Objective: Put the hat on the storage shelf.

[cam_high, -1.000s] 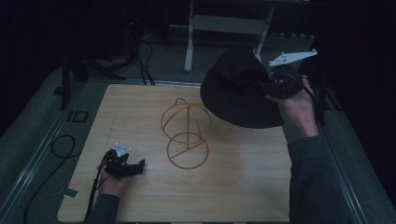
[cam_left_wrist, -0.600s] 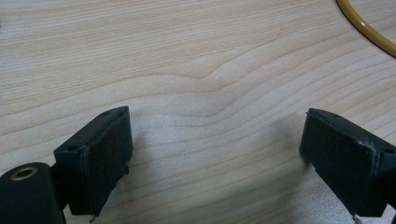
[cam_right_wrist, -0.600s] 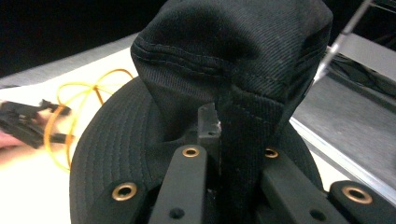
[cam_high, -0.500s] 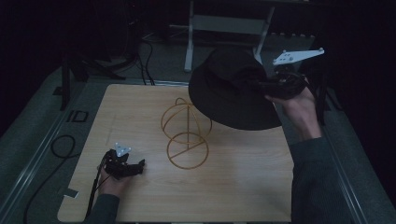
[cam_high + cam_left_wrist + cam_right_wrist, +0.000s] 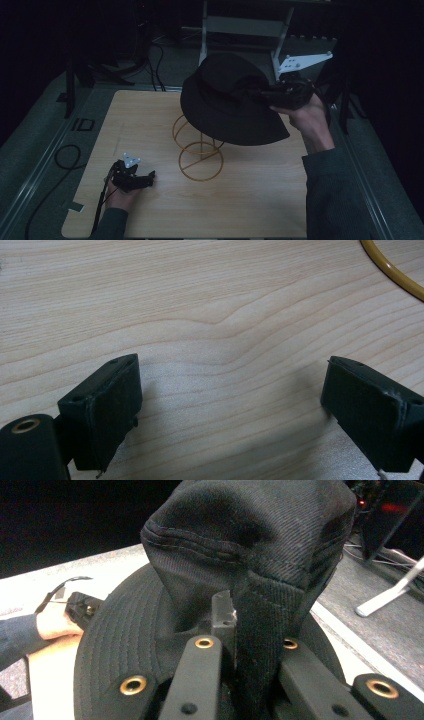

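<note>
Hat (image 5: 227, 102) pinched in right tool (image 5: 265, 95); no legible writing.

Right gripper (image 5: 240, 630): jaws closed on a pinched fold of the crown of a black hat (image 5: 250, 555), stitched brim spread below. Beyond, at left: a hand (image 5: 55, 622) in a dark sleeve holding the other gripper (image 5: 82, 607) on the pale worktop (image 5: 45, 680).

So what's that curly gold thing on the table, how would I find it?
Look at the middle of the pale wooden table. Under the black hat held up by the right gripper stands a stand bent from thin golden wire, with a round base ring. It's the table's one gold, see-through object.
</note>
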Motion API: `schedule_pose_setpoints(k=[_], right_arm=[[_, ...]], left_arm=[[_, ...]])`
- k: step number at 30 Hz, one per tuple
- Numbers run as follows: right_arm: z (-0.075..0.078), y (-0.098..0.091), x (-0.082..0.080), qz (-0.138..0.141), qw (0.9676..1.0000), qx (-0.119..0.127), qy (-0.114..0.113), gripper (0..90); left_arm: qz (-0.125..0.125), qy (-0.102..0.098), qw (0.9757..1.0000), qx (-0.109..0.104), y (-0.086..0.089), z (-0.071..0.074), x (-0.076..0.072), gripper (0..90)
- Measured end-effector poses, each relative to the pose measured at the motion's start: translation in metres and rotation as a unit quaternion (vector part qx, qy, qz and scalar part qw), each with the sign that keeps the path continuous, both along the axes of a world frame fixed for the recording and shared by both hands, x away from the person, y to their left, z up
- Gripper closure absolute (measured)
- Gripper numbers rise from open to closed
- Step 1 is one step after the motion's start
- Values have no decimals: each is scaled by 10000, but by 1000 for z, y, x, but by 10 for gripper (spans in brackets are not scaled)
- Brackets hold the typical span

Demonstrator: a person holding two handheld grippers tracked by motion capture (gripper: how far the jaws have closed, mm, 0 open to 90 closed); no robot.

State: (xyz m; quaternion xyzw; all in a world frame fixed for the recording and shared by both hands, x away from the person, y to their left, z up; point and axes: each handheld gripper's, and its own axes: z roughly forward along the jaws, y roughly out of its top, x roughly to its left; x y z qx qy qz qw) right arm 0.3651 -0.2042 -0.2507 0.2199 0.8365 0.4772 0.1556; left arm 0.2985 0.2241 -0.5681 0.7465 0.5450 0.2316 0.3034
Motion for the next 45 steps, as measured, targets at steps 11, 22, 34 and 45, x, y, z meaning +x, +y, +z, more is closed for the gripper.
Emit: schedule_pose_setpoints(k=[11,22,34,45], right_arm=[[-16,25,0,297,9994,-141,146,878],[-34,41,0,551,9976,-229,359,876],[-47,54,2,720,9952,-394,534,855],[-58,65,8,710,9932,-617,684,815]], left_arm=[[3,-3,10000,-4,0,0,0,99],[5,-3,10000,-7,0,0,0,99],[5,-2,10000,-6,0,0,0,99],[4,-3,10000,-5,0,0,0,99]])
